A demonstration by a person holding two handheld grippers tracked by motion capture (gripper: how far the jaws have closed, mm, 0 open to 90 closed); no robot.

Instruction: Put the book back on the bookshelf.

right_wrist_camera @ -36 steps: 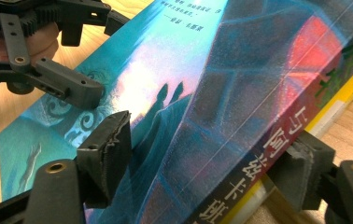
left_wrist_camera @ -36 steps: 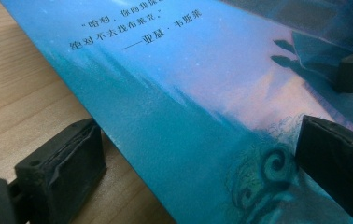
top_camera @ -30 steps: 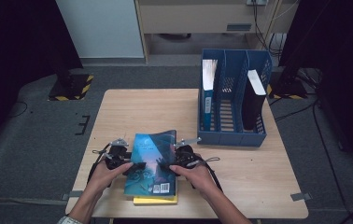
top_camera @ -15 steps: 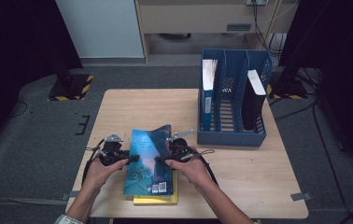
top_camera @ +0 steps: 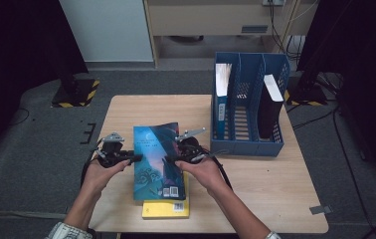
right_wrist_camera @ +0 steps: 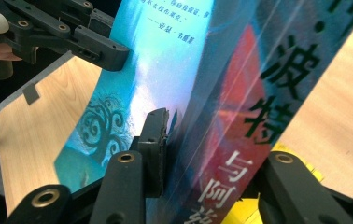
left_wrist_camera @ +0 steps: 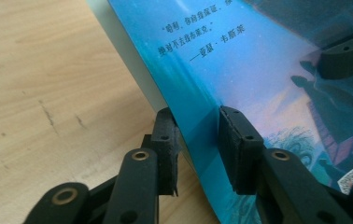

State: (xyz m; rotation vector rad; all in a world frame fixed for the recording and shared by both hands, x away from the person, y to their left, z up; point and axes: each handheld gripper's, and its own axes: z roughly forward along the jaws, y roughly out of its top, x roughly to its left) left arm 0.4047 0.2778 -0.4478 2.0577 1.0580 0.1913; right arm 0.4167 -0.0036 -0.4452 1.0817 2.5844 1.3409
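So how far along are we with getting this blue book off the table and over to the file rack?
Done: two books already stand in the blue file rack. In hand: the left gripper and right gripper have just closed on opposite edges of the blue book, lifting it off the yellow book. Left: likely carrying it to the rack's free middle slot.

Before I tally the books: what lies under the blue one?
A yellow book lies on the table under the blue book; its near edge shows, its cover is hidden.
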